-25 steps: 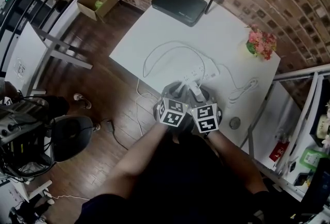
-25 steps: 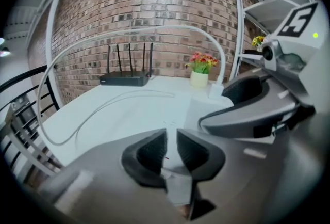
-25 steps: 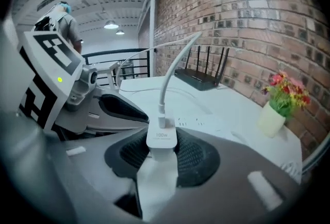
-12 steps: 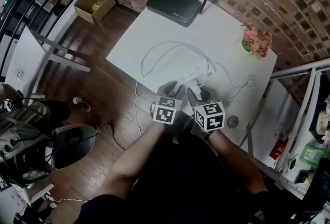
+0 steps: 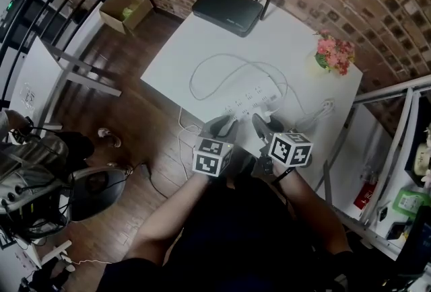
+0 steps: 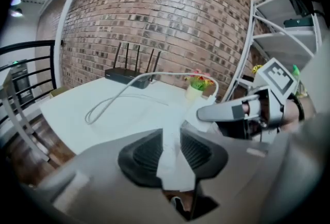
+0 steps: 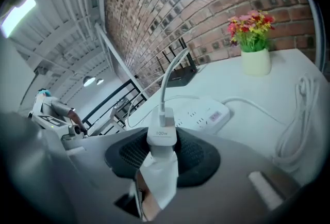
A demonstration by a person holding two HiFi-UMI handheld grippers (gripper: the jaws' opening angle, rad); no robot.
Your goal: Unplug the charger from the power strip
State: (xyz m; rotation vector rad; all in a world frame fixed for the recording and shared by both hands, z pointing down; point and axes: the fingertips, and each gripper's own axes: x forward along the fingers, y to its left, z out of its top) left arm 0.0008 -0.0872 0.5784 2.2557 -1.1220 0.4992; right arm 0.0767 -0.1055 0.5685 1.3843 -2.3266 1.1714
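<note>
Now that the white charger block (image 7: 161,138) is off the long white power strip (image 7: 201,113), right gripper (image 7: 163,153) jaws clamp it; left gripper (image 6: 171,150) jaws just sprang wide, empty.

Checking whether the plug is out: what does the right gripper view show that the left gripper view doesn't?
Only the right gripper view: the right gripper with its jaws closed on the charger, which is clear of the power strip, plus a coiled cord. Only the left gripper view: the left gripper, jaws apart on nothing, and a metal shelf. Both: router, flower pot, white table.
</note>
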